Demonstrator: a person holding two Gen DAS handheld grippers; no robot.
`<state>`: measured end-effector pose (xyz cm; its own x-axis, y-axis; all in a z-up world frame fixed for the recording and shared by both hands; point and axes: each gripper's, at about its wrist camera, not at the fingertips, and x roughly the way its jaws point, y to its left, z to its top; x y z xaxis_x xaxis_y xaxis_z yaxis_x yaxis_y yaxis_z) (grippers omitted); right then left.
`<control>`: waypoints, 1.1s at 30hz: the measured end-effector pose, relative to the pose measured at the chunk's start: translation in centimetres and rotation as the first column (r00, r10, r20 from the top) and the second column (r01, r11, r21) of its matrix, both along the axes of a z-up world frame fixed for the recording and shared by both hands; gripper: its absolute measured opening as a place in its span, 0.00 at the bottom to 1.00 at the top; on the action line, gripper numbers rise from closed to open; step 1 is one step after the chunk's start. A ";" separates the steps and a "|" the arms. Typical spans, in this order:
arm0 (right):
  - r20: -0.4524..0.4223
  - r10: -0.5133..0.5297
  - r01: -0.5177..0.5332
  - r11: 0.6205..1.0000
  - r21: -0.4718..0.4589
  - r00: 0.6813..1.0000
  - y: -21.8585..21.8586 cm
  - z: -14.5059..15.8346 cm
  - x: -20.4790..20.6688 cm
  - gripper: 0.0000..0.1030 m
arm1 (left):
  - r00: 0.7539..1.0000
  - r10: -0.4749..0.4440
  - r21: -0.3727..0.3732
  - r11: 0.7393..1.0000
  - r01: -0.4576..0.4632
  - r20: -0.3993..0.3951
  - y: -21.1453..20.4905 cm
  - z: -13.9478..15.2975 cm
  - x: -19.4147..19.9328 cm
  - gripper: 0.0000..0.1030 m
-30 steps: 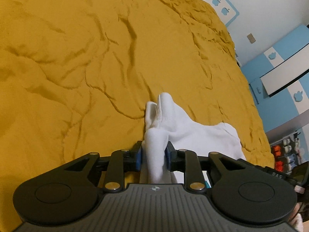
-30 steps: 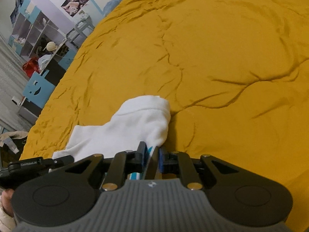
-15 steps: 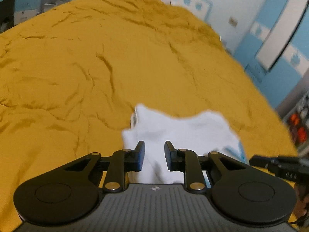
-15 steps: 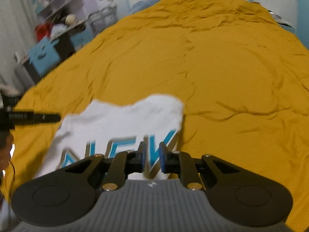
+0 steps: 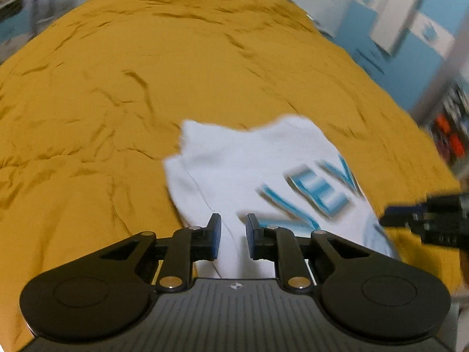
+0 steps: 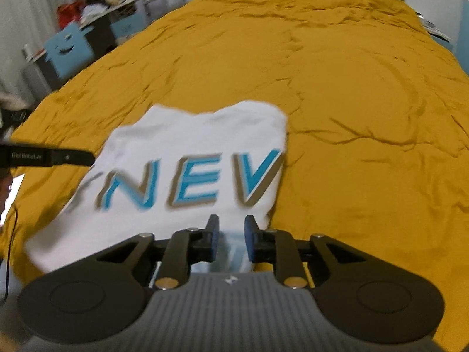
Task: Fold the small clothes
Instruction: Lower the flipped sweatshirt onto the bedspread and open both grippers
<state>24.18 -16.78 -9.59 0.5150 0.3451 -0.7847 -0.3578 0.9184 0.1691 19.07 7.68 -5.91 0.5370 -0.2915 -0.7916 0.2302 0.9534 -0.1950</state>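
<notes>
1. Bed (image 5: 123,67), covered in a wrinkled mustard spread, carries the work. It gives a broad soft surface, suited to laying a garment out flat for folding.
2. White shirt (image 6: 187,146) with blue "NEV" lettering lies spread near the bed's near edge, print up, about midway along that edge as far as both views show. Judgement: it is laid flat so the fold lines can be chosen.
3. Left claw (image 5: 233,236) sits at the shirt's near hem, fingers parted with cloth lying in the gap; nothing pinched. Its body shows at the left edge of the right view.
4. Right claw (image 6: 231,234) likewise stands apart over the near hem; it grips nothing. Motion blur makes contact with the cloth hard to judge.
5. Change from 1.0 s ago: then both claws were closed on a bunched white bundle; the left had parted by 0.5 s ago, the right now. The shirt is now unfurled with the print exposed, and both cameras are pitched up to show the room.
</notes>
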 end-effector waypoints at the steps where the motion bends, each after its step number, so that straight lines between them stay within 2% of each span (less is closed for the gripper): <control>1: -0.003 0.019 -0.019 1.000 -0.007 1.000 0.3 0.2 -0.8 0.16 | 0.999 -0.032 0.021 0.999 0.032 -0.015 -0.5 -0.1 -0.8 0.19; 4: -0.016 0.058 -0.058 0.998 -0.037 0.998 1.1 0.6 -3.0 0.19 | 0.995 -0.078 0.061 0.995 0.082 -0.068 -1.5 -0.6 -2.6 0.19; 9: -0.039 0.072 -0.075 0.993 -0.089 0.997 1.6 0.5 -5.8 0.19 | 0.990 -0.075 0.110 0.990 0.088 -0.118 -1.6 -0.9 -4.9 0.19; 13: -0.075 0.081 -0.088 0.992 -0.093 0.994 1.4 -0.4 -6.8 0.21 | 0.978 -0.080 0.103 0.990 0.101 -0.195 -1.1 -2.4 -5.2 0.21; 16: -0.098 0.085 -0.094 0.991 -0.097 0.992 1.5 -2.2 -6.6 0.21 | 0.974 -0.066 0.094 0.992 0.088 -0.215 -0.9 -4.1 -4.9 0.24; 19: -0.105 0.083 -0.095 0.989 -0.116 0.991 2.0 -3.1 -6.3 0.21 | 0.974 -0.062 0.096 0.992 0.085 -0.218 -1.0 -3.9 -4.6 0.24; 22: -0.112 0.093 -0.106 0.986 -0.125 0.989 2.1 -2.1 -6.0 0.20 | 0.981 -0.072 0.096 0.991 0.090 -0.179 -1.0 -2.0 -4.6 0.24; 25: -0.090 0.061 -0.069 0.995 -0.078 0.994 1.5 0.4 -5.1 0.21 | 0.995 -0.073 0.085 0.993 0.078 -0.062 -1.3 1.1 -4.5 0.24; 27: -0.048 0.038 -0.040 0.998 -0.043 0.998 1.5 2.3 -4.7 0.25 | 0.999 -0.045 0.085 0.995 0.045 -0.011 -2.0 2.6 -4.2 0.30; 28: -0.028 0.029 -0.030 0.999 -0.027 0.999 1.6 3.2 -4.6 0.30 | 1.000 -0.022 0.100 0.995 0.020 0.010 -2.4 3.2 -3.9 0.32; 29: -0.006 0.018 -0.018 1.000 -0.012 1.000 1.9 4.2 -4.4 0.34 | 0.999 0.015 0.129 0.991 -0.019 0.029 -2.9 3.7 -3.7 0.35; 31: 0.012 0.003 -0.003 1.000 -0.006 1.000 2.4 5.4 -4.4 0.36 | 0.996 0.061 0.176 0.982 -0.070 0.060 -3.5 4.4 -3.7 0.38; 33: 0.031 -0.001 0.001 1.000 -0.004 1.000 3.0 6.4 -4.9 0.40 | 0.990 0.106 0.184 0.975 -0.123 0.098 -3.7 5.1 -4.0 0.50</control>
<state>19.28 -13.83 -3.21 0.5396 0.3414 -0.7696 -0.3623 0.9193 0.1538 15.03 4.00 -0.80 0.6271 -0.0735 -0.7755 0.1255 0.9921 0.0074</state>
